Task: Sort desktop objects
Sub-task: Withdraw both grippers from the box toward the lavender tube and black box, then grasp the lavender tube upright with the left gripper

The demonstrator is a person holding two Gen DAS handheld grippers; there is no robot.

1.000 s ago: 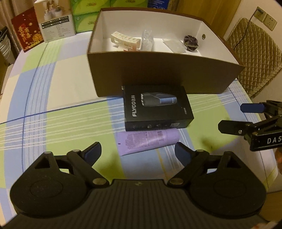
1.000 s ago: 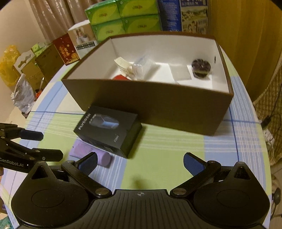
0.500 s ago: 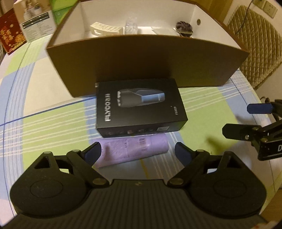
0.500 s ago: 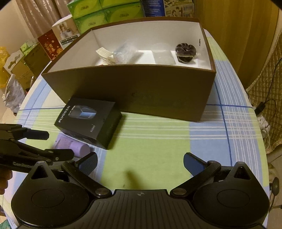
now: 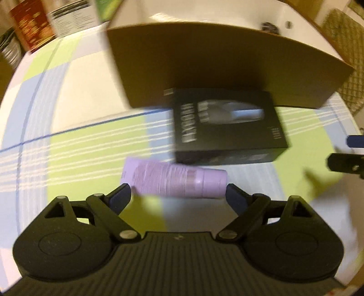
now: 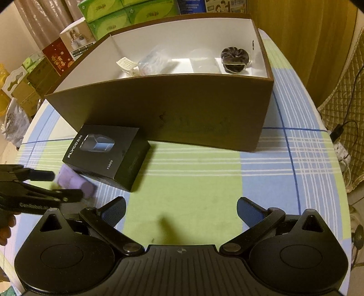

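A lilac tube (image 5: 175,179) lies on the checked tablecloth, just ahead of my open left gripper (image 5: 178,198), between its fingertips and not gripped. A black FLYCO box (image 5: 227,125) lies behind the tube, against the brown cardboard box (image 5: 216,66). In the right wrist view the tube (image 6: 77,182) peeks out beside the black box (image 6: 107,154), with the left gripper (image 6: 52,184) over it. My right gripper (image 6: 180,210) is open and empty above green cloth. The cardboard box (image 6: 170,109) holds a dark scrunchie (image 6: 235,58), clear plastic items and a cream item.
Green tissue boxes (image 6: 127,13), a red box (image 6: 58,57) and a white carton stand behind the cardboard box. A padded chair (image 5: 345,52) is at the right. A power strip and cable (image 6: 341,150) lie off the table's right edge.
My left gripper has dropped lower and shifted left toward the lilac tube, which now sits between its fingertips; its view is blurred by motion. The right gripper has moved slightly closer to the cardboard box.
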